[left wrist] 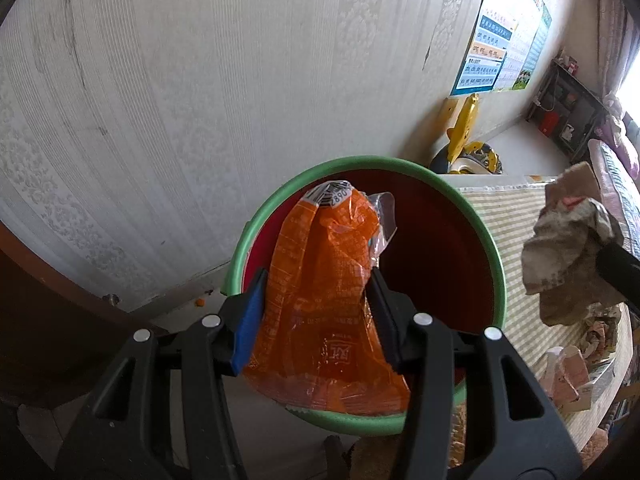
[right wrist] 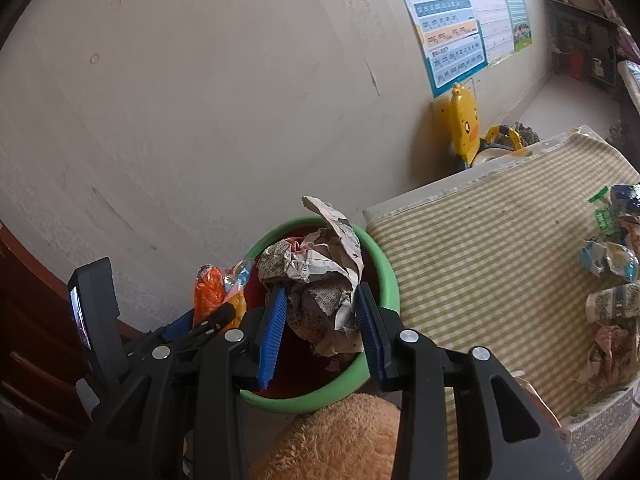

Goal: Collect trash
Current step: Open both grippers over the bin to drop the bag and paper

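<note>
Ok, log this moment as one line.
left gripper: shut on orange wrapper over bin | right gripper: shut on crumpled newspaper over bin | nothing dropped yet

A yellow duck toy [right wrist: 464, 124] stands against the wall below learning posters [right wrist: 460, 20].

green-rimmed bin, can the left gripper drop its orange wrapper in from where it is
Probably yes. The left gripper holds the orange wrapper right over the green-rimmed bin, whose mouth is open beneath it. The right gripper's crumpled newspaper hangs there too, but apart.
</note>
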`<state>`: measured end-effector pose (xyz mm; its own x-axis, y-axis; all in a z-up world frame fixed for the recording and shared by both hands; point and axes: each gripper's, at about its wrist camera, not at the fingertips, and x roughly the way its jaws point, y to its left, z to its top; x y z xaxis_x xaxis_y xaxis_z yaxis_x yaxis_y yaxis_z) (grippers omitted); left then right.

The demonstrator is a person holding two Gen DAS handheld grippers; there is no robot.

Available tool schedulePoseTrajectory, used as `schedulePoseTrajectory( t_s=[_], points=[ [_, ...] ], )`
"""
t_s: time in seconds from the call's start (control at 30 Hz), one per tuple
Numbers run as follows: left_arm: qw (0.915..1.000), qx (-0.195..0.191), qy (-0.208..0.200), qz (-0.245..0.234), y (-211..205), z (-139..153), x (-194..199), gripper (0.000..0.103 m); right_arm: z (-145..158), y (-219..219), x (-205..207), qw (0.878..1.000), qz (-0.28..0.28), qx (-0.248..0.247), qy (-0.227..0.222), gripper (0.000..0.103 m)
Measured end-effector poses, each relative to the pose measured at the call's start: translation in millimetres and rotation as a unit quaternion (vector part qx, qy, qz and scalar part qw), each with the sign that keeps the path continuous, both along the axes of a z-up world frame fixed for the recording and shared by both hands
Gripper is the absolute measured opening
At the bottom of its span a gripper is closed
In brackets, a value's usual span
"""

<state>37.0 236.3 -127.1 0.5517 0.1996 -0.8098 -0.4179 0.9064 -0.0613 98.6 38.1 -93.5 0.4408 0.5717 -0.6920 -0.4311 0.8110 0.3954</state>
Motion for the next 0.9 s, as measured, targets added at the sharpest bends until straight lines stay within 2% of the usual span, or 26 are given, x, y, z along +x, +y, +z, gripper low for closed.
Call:
schedulePoseTrajectory(
  t_s=[0.27,0.37,0.4,0.57,0.77,0.9],
  points=[
    [0.9999,-0.006,0.011,0.005,4,-9,4,0.048,-8,9,9,1.0,0.009,0.003,0.007,0.037],
    [0.9998,-0.011,0.007,0.011,5,-9,5,0.06,-10,9,12,1.0,0.008,0.013,0.008,0.047],
    [0.9998,-0.014,0.005,0.014,6,-10,5,0.065,-9,9,13,1.0,0.008,0.015,0.008,0.047],
    [0.9997,-0.017,0.005,0.015,6,-9,3,0.068,-8,5,12,1.0,0.005,0.028,0.013,0.049],
    [0.9998,-0.018,0.0,0.0,-5,-2,1,0.07,0,-14,1,0.999,-0.009,0.028,0.014,0.05],
    [0.9995,-0.017,-0.008,-0.024,-25,6,1,0.071,2,-49,-9,0.999,-0.044,0.024,0.014,0.053]
  ],
)
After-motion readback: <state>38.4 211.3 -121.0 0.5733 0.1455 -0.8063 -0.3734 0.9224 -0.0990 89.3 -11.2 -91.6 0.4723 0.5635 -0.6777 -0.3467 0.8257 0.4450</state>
